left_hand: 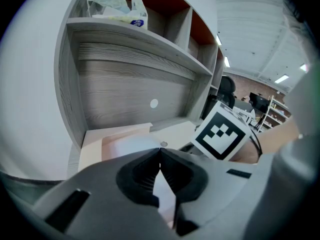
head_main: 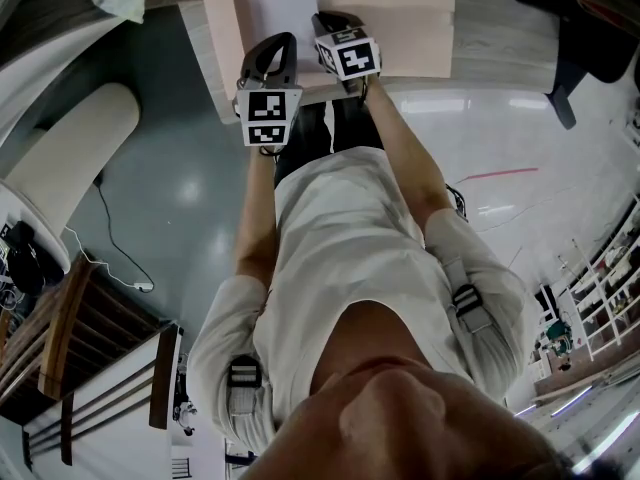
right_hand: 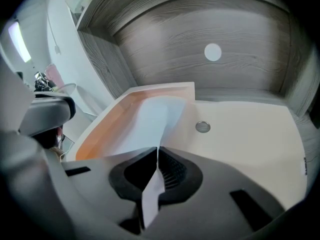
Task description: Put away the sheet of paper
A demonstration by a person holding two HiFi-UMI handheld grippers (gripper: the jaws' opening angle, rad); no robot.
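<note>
Sheet of paper (right_hand: 150, 116) is stretching from inside the peach tray (right_hand: 97, 131) on the counter (right_hand: 245, 134) back to both tools. The left tool (left_hand: 160, 160) and right tool (right_hand: 157, 156) are each pinching its near edge, jaws clamped narrow.

Head view: the camera sits above the person and faces steeply down past head, shoulders and both forearms, with the counter (head_main: 420, 38) well below at the top edge of the frame. Left gripper view: the camera rides just behind the left gripper (left_hand: 160, 153), very near its jaws, and faces along the counter toward a grey wood-grain back panel (left_hand: 125, 99) and the shelf (left_hand: 135, 39) above it. Right gripper view: the camera is equally close behind the right gripper (right_hand: 157, 151) but angled further down. All three views share the peach tray (right_hand: 102, 129) and a small round metal fitting (right_hand: 202, 127). Both gripper views share the panel's white dot (right_hand: 213, 52). The left gripper view also catches the right gripper's marker cube (left_hand: 220, 135).
</note>
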